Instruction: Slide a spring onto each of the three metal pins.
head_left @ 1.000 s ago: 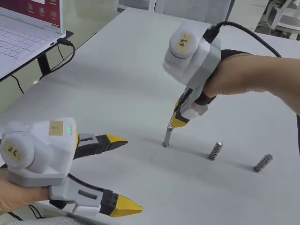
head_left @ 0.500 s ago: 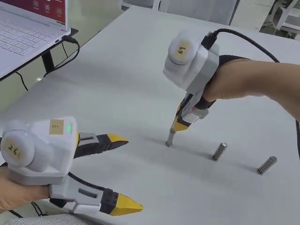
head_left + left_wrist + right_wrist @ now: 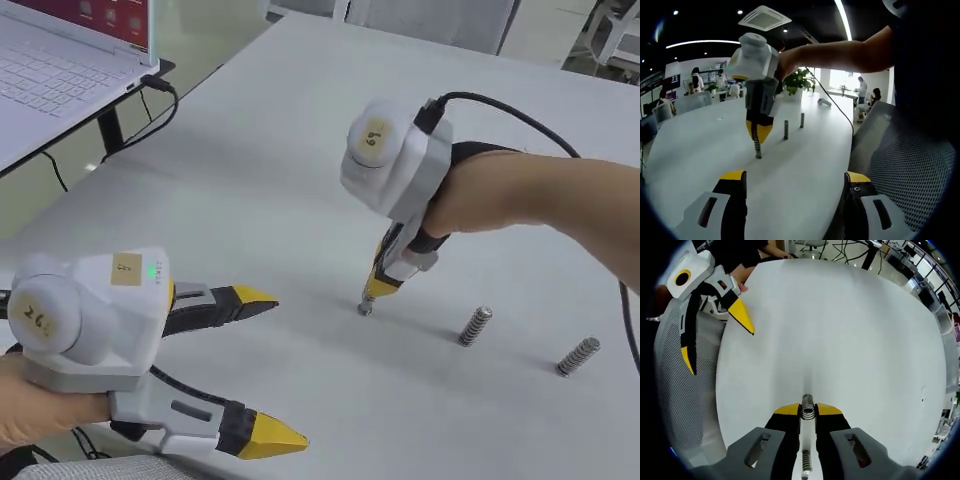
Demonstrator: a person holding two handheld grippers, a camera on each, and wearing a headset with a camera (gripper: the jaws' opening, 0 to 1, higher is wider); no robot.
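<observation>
White counter (image 3: 250, 200) under office light; right hand-held gripper (image 3: 380, 290) clenched on a spring (image 3: 808, 407), long axis upright, the pin (image 3: 365, 308) straight beneath its tips; it seems partly threaded on, though the tips hide how far; two sprung pins (image 3: 475, 326) stand toward 4 o'clock; left hand-held gripper (image 3: 285, 368) gapes idle at 8 o'clock, well apart.
</observation>
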